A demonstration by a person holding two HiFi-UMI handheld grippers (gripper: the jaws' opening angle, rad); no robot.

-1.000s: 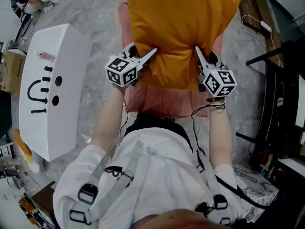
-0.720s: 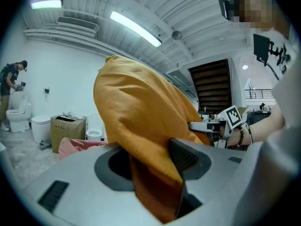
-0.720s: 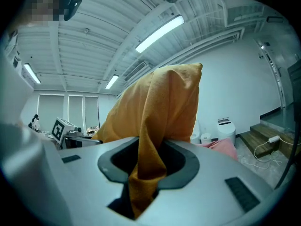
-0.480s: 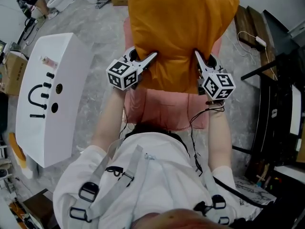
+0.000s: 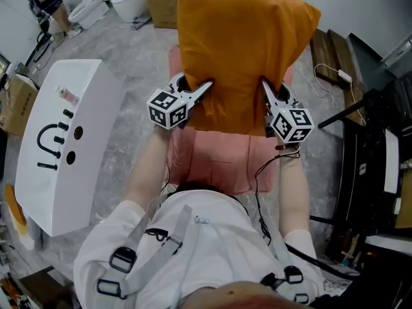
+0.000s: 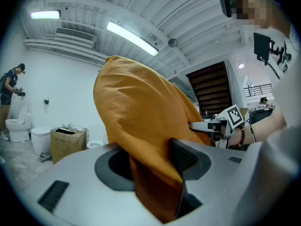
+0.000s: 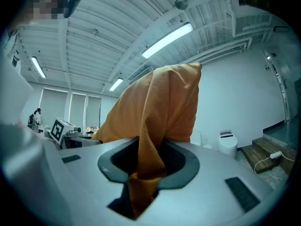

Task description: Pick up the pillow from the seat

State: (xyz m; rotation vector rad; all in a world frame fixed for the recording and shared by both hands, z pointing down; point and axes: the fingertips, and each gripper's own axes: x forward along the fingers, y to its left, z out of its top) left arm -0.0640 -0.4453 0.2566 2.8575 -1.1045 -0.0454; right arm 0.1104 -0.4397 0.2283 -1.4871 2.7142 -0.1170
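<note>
1. The orange pillow (image 5: 241,50) is standing upright between the two hand-held grippers. In the head view it is filling the 12 o'clock part of the frame. The pink seat (image 5: 219,163) is showing below it, toward 6 o'clock.
2. The left gripper (image 5: 205,86) is gripping the pillow's lower corner on the 9 o'clock side, and the right gripper (image 5: 265,85) is gripping the lower corner on the 3 o'clock side. Both are pointing toward 12 o'clock.
3. Each gripper's own view is showing its jaws drawn narrow, with a fold of orange fabric bunched and pressed between them. The cloth is hanging down through the gap toward 6 o'clock.
4. The head view alone is showing the seat and a white bathtub (image 5: 61,140) lying at 9 o'clock.
5. The left gripper view alone is showing a cardboard box (image 6: 68,142) and a toilet (image 6: 19,128) at 8 o'clock, with a distant person (image 6: 9,86) standing at 9 o'clock. The right gripper's marker cube is appearing there at 3 o'clock, beyond the pillow.
6. The right gripper view alone is showing wooden steps (image 7: 268,154) at 4 o'clock.
7. The pillow is looking soft and plump, with a plain, slightly fuzzy orange cover. Its top corners are pointing up, and it is creasing where the jaws are biting.
</note>
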